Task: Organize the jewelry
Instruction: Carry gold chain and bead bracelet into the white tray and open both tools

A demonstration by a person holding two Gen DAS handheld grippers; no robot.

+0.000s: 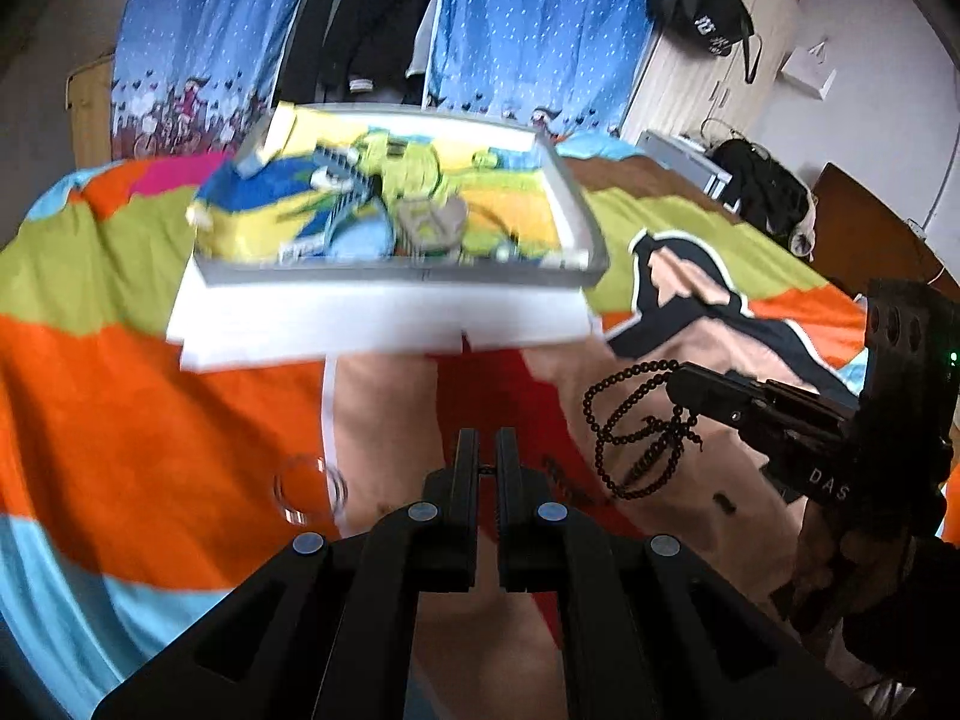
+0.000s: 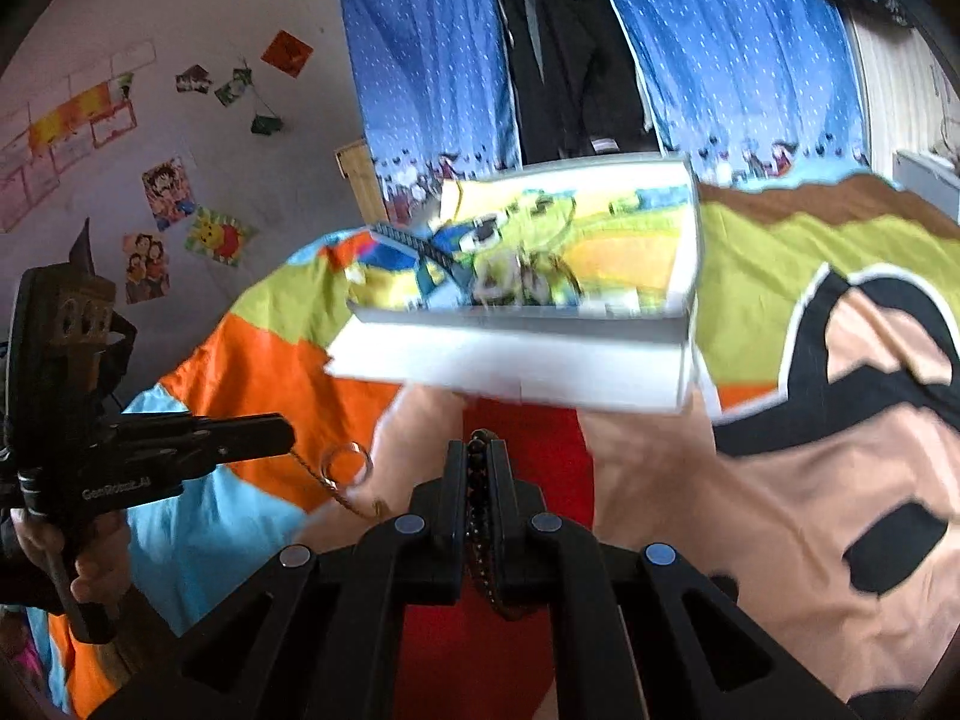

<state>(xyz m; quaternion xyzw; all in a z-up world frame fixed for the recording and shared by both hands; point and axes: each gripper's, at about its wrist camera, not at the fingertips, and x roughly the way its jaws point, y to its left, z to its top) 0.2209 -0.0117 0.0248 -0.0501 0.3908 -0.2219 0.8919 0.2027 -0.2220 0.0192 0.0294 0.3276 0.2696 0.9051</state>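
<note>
Left gripper: black fingers pressed nearly together, pinching a thin gold-coloured chain. In its own view only a tiny bit of chain shows in the gap; the right wrist view shows the chain hanging from the tip w/ a clear glass-like ring dangling on it. Same ring seen blurred lower left in the left view.

Right gripper: black fingers clamped on a dark beaded necklace, beads running down the slot btwn them. From the left view the necklace hangs off the tip in several loops, above the bedspread, not resting on it.

A hand grips the left tool's handle at the edge of the right view.

Under both: a bed w/ a bright patchwork bedspread in orange, green, light blue, peach & black.

Further back on the bed: a shallow white rectangular tray w/ grey rim, colourful cartoon print inside, sitting on a white flat base. Small items lie in it, too blurred to ID.

Behind: blue dotted curtains, dark clothes hanging btwn them. Posters on wall at left of the right view.
</note>
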